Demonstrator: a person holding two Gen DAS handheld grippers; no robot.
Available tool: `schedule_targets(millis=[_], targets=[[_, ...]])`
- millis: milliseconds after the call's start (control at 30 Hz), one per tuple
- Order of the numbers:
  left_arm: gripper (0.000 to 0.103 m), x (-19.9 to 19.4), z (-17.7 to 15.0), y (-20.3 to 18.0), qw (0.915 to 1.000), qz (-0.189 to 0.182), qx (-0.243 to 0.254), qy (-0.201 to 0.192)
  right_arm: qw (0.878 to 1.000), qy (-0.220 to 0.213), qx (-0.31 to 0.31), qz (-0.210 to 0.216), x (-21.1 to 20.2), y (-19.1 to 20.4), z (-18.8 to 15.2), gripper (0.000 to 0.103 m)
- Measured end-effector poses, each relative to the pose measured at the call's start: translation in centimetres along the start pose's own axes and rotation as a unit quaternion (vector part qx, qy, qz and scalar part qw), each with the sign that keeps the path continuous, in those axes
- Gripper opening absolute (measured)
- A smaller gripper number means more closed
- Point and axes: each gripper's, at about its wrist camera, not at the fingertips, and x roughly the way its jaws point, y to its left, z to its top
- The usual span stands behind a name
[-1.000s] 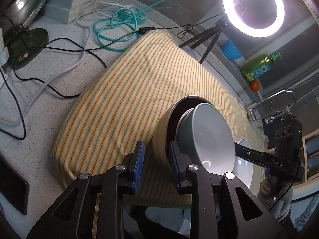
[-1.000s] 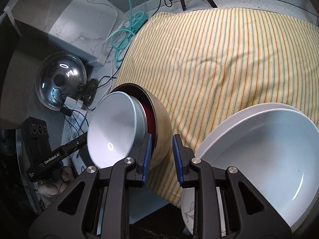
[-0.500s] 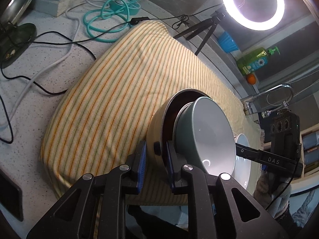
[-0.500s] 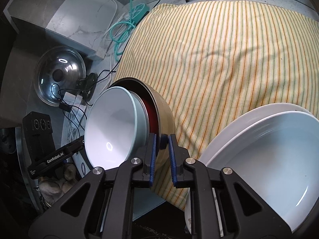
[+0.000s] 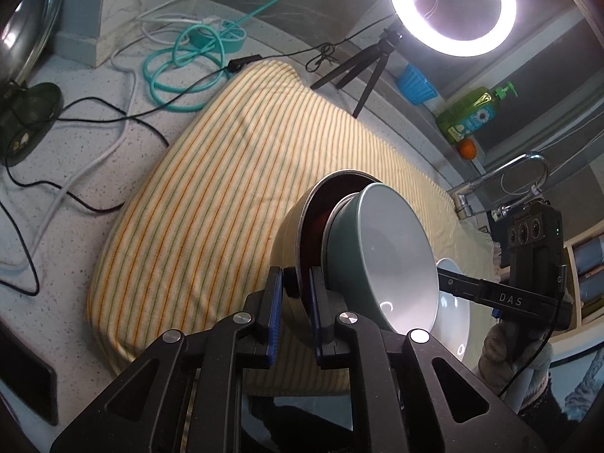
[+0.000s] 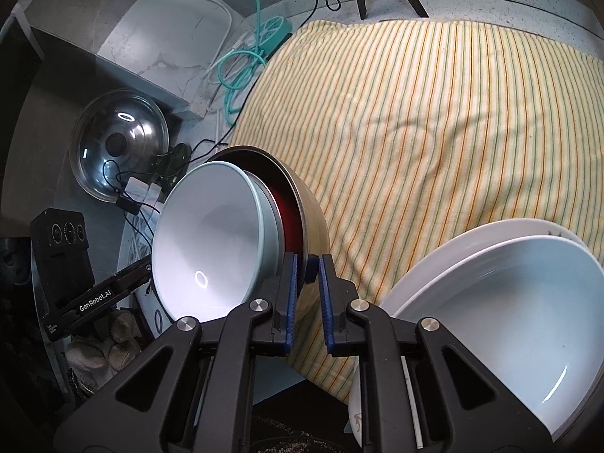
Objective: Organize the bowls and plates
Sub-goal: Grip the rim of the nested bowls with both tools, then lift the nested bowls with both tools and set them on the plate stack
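Note:
A cream bowl point(image 5: 290, 241) with a dark red inside holds a grey-green bowl point(image 5: 392, 256) nested in it. My left gripper point(image 5: 294, 294) is shut on the cream bowl's rim, one blue pad inside and one outside. In the right wrist view my right gripper point(image 6: 307, 287) is shut on the opposite side of the same cream bowl point(image 6: 313, 222), with the pale nested bowl point(image 6: 211, 241) to its left. The pair hangs over the near edge of a striped yellow cloth point(image 6: 434, 113). Stacked white plates point(image 6: 509, 302) lie at the lower right.
A ring light on a tripod point(image 5: 453, 3) stands behind the cloth. Teal and black cables point(image 5: 181, 64) lie on the speckled counter at the left. A green soap bottle point(image 5: 472, 109) and a tap point(image 5: 509, 173) are at the right. A steel pot lid point(image 6: 117, 147) leans at the far left.
Both grippers' jaws have closed from a wider gap onto the cream bowl's rim. The bowls have hardly shifted.

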Motion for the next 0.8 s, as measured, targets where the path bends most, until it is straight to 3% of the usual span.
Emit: schedule_targets(millis=[400,800], targets=[[0.01,-1.0,-0.5,-5.0,0.9994,-0.019,0.013,-0.024,0.999,-0.032,-0.005,0.0,-5.9,-0.9,-1.1,0.013],[0.01,0.6,-3.1,-11.2,0.9979,-0.052,0.031,-0.024,0.998,-0.053,-0.004,-0.016,-12.6,-5.7,-4.3,0.013]])
